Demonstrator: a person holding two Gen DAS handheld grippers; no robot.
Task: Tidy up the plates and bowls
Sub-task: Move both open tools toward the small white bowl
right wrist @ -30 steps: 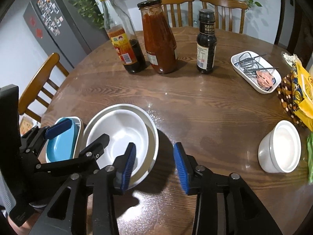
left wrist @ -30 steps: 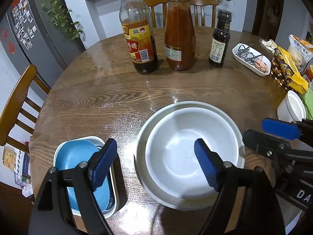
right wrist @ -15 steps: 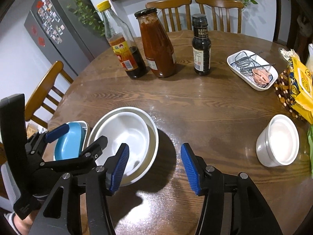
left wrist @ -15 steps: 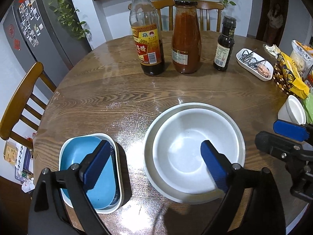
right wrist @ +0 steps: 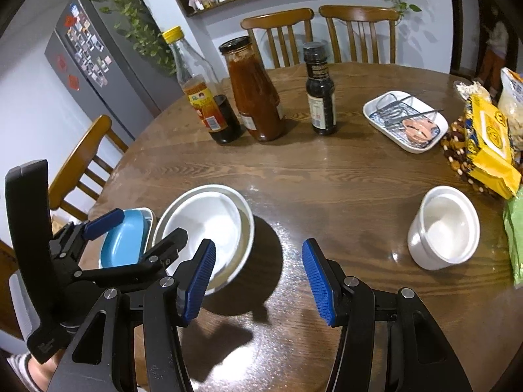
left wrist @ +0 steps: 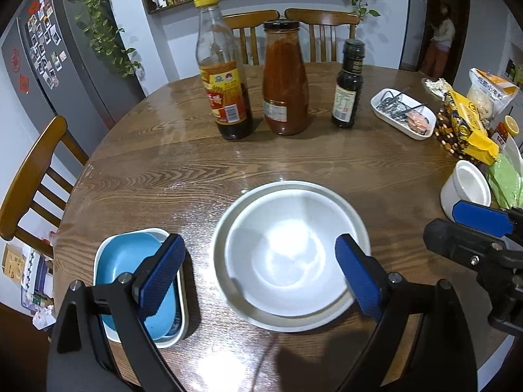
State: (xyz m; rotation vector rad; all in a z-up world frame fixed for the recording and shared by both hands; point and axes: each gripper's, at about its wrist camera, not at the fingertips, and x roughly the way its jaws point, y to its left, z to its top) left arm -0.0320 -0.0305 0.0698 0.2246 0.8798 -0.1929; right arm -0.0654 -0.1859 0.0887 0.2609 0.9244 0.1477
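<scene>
A white bowl (left wrist: 287, 254) sits nested in a wider white bowl on the round wooden table (left wrist: 294, 160). My left gripper (left wrist: 258, 274) hovers over it, open, its blue pads wide apart and touching nothing. Left of the stack, a blue dish (left wrist: 127, 261) rests inside a white rectangular dish. In the right wrist view the nested bowls (right wrist: 209, 225) and the blue dish (right wrist: 122, 241) lie at lower left. My right gripper (right wrist: 258, 281) is open over bare table just right of them. A small white cup-like bowl (right wrist: 444, 228) stands alone at the right.
Three sauce bottles (left wrist: 284, 81) stand in a row at mid-table. A white tray (right wrist: 405, 121) with metal utensils and several snack bags (right wrist: 487, 140) crowd the far right. Wooden chairs (right wrist: 317, 32) ring the table; a fridge (left wrist: 65, 65) stands left. A person stands in the far doorway.
Both grippers have pulled back and up from the nested bowls, so more of the table shows. Both sets of jaws stand wider than a second ago.
</scene>
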